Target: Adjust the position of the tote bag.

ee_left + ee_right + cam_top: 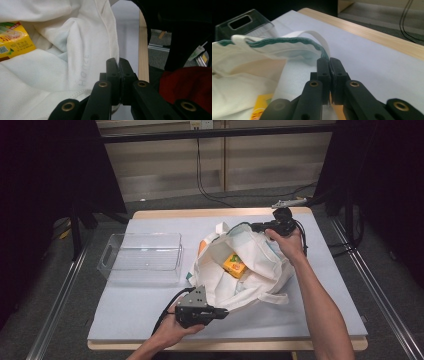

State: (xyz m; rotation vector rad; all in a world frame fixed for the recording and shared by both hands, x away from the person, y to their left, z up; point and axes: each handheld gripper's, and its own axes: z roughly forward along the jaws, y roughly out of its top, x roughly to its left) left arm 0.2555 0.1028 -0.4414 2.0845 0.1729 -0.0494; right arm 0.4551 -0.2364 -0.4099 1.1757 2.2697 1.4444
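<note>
Surface: we work at a table [150,320] covered in pale blue.
Bag: our white tote bag [250,270] sits mid-table, mouth open, a yellow carton [234,265] inside.
Left gripper [222,312]: clamped on the bag's near rim.
Right gripper [256,226]: clamped on the far, green-trimmed rim.
Beside: clear bin [142,252], left of the bag.

left gripper [220,312]: held low at the near side, pointing right, jaws pressed together on the bag's near rim [110,37]
right gripper [257,226]: held at the far side, pointing left, jaws pinched together on the far rim [287,42]
left forearm: enters bottom edge, short stretch seen
right forearm: reaches far forward, apparently nearly straight
</note>
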